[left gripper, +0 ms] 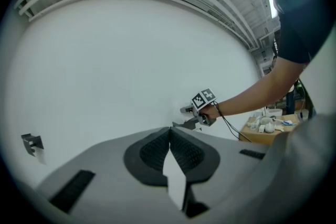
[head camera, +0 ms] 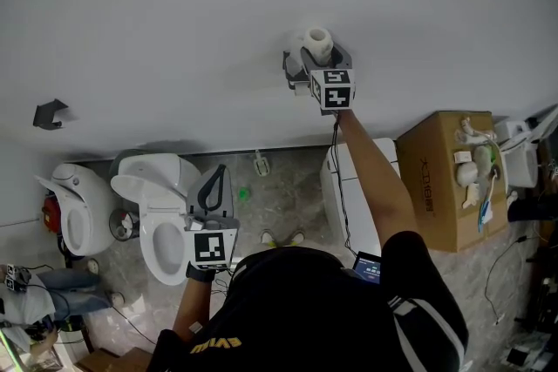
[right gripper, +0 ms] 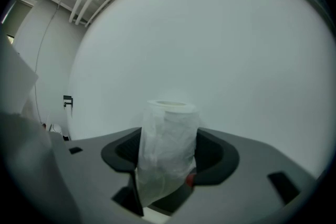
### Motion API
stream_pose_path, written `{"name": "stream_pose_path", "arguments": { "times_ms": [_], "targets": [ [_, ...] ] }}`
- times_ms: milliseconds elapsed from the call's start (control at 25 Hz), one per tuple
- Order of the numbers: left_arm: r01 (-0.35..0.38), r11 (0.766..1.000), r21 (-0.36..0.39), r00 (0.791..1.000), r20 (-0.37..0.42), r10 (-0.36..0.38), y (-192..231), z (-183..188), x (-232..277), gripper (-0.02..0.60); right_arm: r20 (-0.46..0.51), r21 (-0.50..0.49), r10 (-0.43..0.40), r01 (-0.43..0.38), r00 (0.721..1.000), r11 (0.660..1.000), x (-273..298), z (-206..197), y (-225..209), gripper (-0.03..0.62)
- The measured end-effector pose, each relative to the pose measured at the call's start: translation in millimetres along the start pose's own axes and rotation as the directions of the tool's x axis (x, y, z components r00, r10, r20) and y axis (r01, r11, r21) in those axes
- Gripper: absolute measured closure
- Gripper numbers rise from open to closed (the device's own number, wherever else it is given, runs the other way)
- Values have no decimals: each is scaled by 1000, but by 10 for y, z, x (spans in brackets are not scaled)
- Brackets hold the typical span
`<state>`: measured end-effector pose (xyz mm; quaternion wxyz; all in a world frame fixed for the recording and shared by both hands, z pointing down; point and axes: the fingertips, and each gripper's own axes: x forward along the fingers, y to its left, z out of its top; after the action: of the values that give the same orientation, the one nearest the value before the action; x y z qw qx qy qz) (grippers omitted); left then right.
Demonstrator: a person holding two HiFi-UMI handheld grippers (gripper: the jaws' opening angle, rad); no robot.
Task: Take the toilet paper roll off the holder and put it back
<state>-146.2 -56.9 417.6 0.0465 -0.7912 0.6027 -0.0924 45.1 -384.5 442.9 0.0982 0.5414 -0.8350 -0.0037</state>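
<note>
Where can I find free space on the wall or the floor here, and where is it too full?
Bare: the white wall between the small black bracket and the right gripper clamping the white wrapped toilet paper roll. Crowded: the grey floor between the white toilet and the brown cardboard box, whose top is full.

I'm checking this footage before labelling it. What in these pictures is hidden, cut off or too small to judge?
Small dark wall bracket: too small in every view to tell whether it is the holder.
White wrapped toilet paper roll: its lower end is hidden inside the right gripper in the right gripper view.
Items on the brown cardboard box: too small and cluttered in the head view to name.
</note>
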Motion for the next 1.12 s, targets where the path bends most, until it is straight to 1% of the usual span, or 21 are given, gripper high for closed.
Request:
{"name": "stream_pose_path", "arguments": {
  "times_ms": [120,280,520,600,720,760,960,1120],
  "targets": [
    [-2,1000,-12,1000,-2,2,-6,-2,-8,569,0,-2,-3,3,1000,1000,6,8,-12,329],
    [6,1000,-1,1000,-15,-6,-21,-22,-2,569,-6,3,-9,9,1000,1000,5,-17,-47,329],
    [0,1000,-21,1000,7,0,-28,2,24,569,-13,9,-16,16,1000,1000,16,-96,-77,329],
    [0,1000,-24,1000,11,0,-41,9,30,569,-18,-7,-14,14,1000,1000,17,-142,-65,329],
    [8,1000,-14,1000,-15,-8,-33,-46,27,569,-27,-78,-17,15,999,997,39,-175,3,326],
    [11,1000,-13,1000,-19,-11,-30,-55,25,569,-29,-85,-19,16,999,996,45,-172,12,325],
    [24,1000,-14,1000,-15,-25,-81,-45,30,569,-42,-66,-11,8,999,998,63,-183,10,326],
    [22,999,-24,1000,4,-22,-94,-17,39,569,-40,-68,-14,11,999,998,56,-187,5,326]
  ]
}}
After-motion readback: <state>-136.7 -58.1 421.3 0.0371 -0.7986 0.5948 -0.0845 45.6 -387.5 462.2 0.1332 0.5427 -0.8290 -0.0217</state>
